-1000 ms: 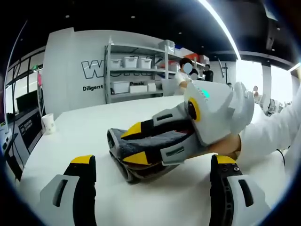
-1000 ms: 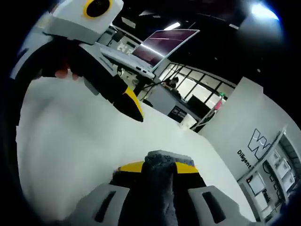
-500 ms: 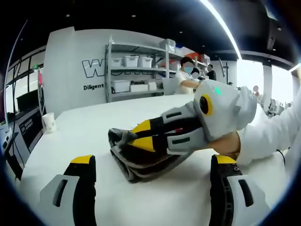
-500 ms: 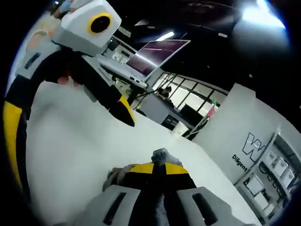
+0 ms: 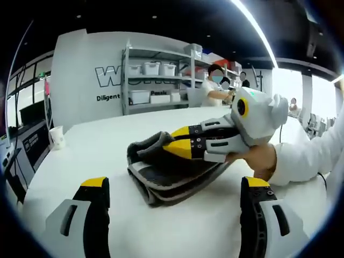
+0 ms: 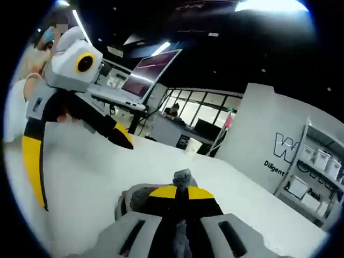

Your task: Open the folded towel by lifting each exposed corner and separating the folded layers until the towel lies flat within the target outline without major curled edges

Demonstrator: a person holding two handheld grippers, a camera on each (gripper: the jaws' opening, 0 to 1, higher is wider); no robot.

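Note:
A folded dark grey towel (image 5: 161, 180) with a pale edge lies on the white table (image 5: 102, 145). My right gripper (image 5: 174, 146) comes in from the right, shut on the towel's top layer and holding that corner up off the stack. In the right gripper view its yellow-tipped jaws (image 6: 181, 192) pinch a tuft of towel (image 6: 183, 176). My left gripper (image 5: 174, 185) stands open in front of the towel with nothing between its jaws; it also shows at the left (image 6: 75, 145) of the right gripper view.
A paper cup (image 5: 56, 137) stands at the table's far left. Behind the table are shelves with white bins (image 5: 150, 80), people (image 5: 215, 88) and a laptop on a stand (image 6: 145, 72). A hand in a white sleeve (image 5: 301, 161) holds the right gripper.
The right gripper has lifted the top layer of the towel and drawn it up and to the right, opening the fold. The left gripper has not moved.

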